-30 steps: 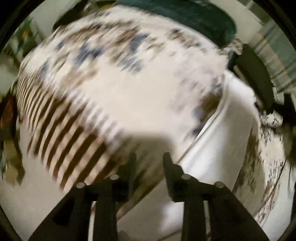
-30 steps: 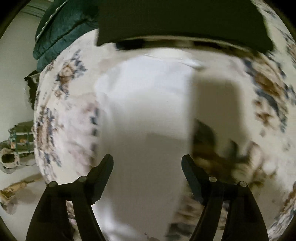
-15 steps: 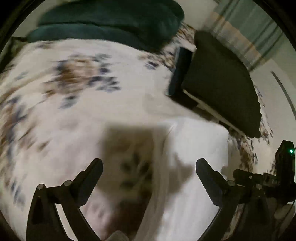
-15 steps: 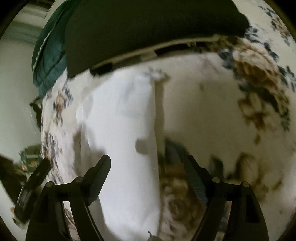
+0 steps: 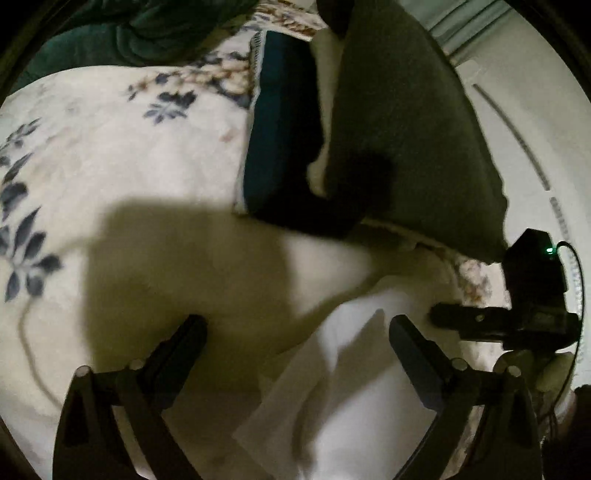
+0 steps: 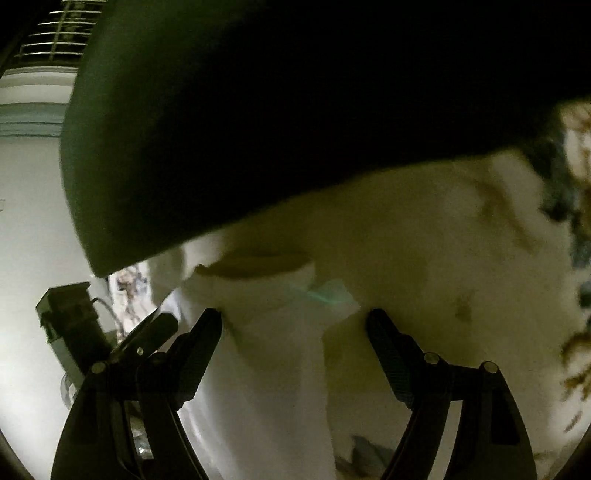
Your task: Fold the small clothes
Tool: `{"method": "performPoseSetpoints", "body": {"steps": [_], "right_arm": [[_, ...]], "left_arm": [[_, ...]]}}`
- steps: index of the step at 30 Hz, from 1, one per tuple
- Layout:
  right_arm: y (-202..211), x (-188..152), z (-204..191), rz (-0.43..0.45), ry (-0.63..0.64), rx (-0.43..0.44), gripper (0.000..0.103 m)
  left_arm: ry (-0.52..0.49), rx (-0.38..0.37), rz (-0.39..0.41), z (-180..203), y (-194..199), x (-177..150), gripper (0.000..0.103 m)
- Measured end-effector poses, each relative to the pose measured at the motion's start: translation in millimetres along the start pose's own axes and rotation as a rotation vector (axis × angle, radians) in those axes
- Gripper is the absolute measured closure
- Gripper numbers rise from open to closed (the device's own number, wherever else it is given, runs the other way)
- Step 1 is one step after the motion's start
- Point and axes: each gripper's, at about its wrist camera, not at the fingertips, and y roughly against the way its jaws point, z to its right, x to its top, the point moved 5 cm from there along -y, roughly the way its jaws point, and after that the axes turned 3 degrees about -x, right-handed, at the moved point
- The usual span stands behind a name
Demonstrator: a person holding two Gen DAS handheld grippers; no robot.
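A white garment (image 5: 351,391) lies flat on the floral bedspread (image 5: 110,155), its far end near a dark pillow. My left gripper (image 5: 295,332) hovers low over the garment's left edge. Its jaws stand wide and are closing; cloth lies under the right finger (image 5: 410,350), and nothing is pinched. In the right wrist view the garment's collar end (image 6: 273,347), with a pale label, sits between the fingers of my right gripper (image 6: 295,325). Those jaws are also closing, and the pads are clear of the cloth.
A dark pillow (image 5: 406,129) and a dark blue folded item (image 5: 280,140) lie just beyond the garment. A green blanket (image 5: 129,33) is bunched at the far left. The pillow (image 6: 295,110) fills the top of the right wrist view. The right gripper's housing (image 5: 532,266) is close on the right.
The left gripper went from nearly shut to wide open and swung across the bed to the garment's end by the pillow. The right gripper moved forward and down to the collar end.
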Motion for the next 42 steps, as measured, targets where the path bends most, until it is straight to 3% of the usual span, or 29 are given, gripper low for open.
{"method": "performPoseSetpoints", "body": {"steps": [2, 3, 5, 7, 9, 12, 18, 25, 31, 35, 38, 39, 40, 42], "right_arm": [[-2, 2, -2, -0.012, -0.002, 0.025, 0.034], [-3, 3, -3, -0.016, -0.003, 0.032, 0.042], [-5, 4, -6, -0.023, 0.000, 0.043, 0.056], [-4, 3, -11, -0.011, 0.014, 0.024, 0.082], [0, -2, -15, 0.007, 0.040, 0.003, 0.092], [10, -8, -28, 0.039, 0.084, -0.007, 0.098], [50, -27, -62, 0.103, 0.180, 0.015, 0.098], [111, -95, -86, 0.149, 0.305, 0.038, 0.099], [150, -177, -82, 0.134, 0.323, 0.067, 0.099], [138, -187, -51, 0.093, 0.255, -0.033, 0.098], [122, -171, -40, 0.092, 0.234, -0.118, 0.078], [120, -162, -39, 0.107, 0.228, -0.137, 0.064], [117, -154, -38, 0.109, 0.222, -0.132, 0.057], [107, -138, -40, 0.099, 0.207, -0.132, 0.055]], "left_arm": [[-0.031, -0.006, -0.026, 6, -3, -1, 0.071], [-0.048, -0.003, -0.053, 10, -6, -4, 0.082], [-0.066, 0.004, -0.063, 14, -8, -5, 0.092], [-0.071, 0.008, -0.054, 17, -6, -4, 0.097], [-0.077, 0.009, -0.031, 21, 5, -2, 0.098], [-0.097, 0.006, 0.011, 32, 27, 0, 0.098], [-0.139, 0.005, 0.084, 46, 72, -1, 0.098], [-0.126, 0.002, 0.165, 76, 135, -42, 0.098], [-0.053, 0.011, 0.169, 82, 172, -106, 0.097], [0.065, 0.028, 0.172, 52, 151, -98, 0.096], [0.119, 0.078, 0.141, 29, 137, -75, 0.094], [0.152, 0.067, 0.135, 21, 133, -67, 0.094], [0.172, 0.048, 0.147, 16, 134, -62, 0.092], [0.196, 0.033, 0.160, 6, 132, -53, 0.077]]}}
